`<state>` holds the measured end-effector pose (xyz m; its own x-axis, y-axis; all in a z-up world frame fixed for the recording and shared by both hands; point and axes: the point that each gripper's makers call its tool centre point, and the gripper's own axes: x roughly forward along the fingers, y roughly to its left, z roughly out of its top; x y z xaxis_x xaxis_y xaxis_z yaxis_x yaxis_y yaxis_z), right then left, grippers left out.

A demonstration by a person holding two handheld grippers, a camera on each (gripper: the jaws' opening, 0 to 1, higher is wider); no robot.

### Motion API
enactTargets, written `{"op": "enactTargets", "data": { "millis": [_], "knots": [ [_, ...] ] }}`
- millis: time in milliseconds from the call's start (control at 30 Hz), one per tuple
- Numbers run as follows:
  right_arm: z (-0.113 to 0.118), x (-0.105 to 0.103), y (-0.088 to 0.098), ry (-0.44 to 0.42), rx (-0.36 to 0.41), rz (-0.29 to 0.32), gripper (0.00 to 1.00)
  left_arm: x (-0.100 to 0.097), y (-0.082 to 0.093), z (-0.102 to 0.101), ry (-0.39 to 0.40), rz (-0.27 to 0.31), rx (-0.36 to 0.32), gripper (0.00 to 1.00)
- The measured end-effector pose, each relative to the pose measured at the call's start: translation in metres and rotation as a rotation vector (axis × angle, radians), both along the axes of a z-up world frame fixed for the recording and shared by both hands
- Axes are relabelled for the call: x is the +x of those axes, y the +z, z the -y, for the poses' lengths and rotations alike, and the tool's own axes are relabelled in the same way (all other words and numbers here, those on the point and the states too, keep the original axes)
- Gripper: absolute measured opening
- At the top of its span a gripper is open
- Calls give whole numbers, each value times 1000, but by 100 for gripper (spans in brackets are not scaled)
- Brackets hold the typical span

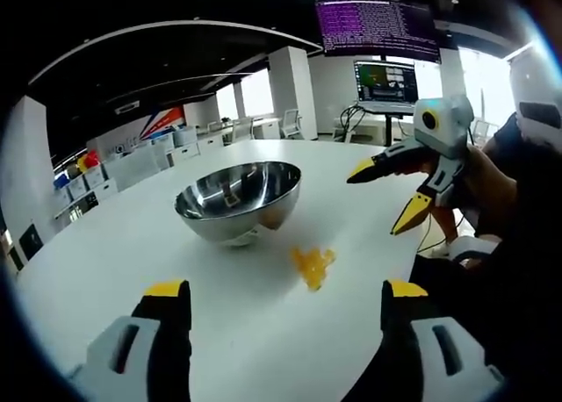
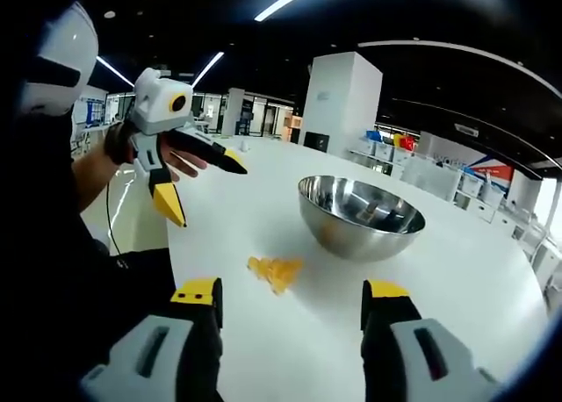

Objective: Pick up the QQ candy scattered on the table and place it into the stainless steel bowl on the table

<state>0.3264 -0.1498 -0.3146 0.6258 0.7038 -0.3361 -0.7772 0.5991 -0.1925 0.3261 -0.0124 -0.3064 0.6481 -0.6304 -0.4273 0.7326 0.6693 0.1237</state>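
A small heap of translucent yellow-orange QQ candy (image 1: 313,265) lies on the white round desk (image 1: 132,270), just right of centre in the left gripper view, close beside the shiny stainless steel bowl (image 1: 238,200) at centre. The gummies probably weigh little, feel soft and springy, and may slip or cling together; pinching one piece gently across its sides seems best. The left gripper (image 1: 285,298) and right gripper (image 2: 292,298), both yellow-tipped, hang released, jaws wide apart, holding nothing.

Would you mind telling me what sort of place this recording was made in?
Probably an open-plan office or lab: a large round white table, glowing computer monitors on a stand behind it, and white storage bins lining the far wall.
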Motion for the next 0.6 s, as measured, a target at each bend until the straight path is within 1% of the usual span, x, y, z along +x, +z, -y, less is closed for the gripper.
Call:
{"op": "enactTargets", "data": {
  "millis": [600],
  "knots": [
    [0,-1,0,1,-5,4,60,0,-2,-1,1,-4,9,88]
  ]
}}
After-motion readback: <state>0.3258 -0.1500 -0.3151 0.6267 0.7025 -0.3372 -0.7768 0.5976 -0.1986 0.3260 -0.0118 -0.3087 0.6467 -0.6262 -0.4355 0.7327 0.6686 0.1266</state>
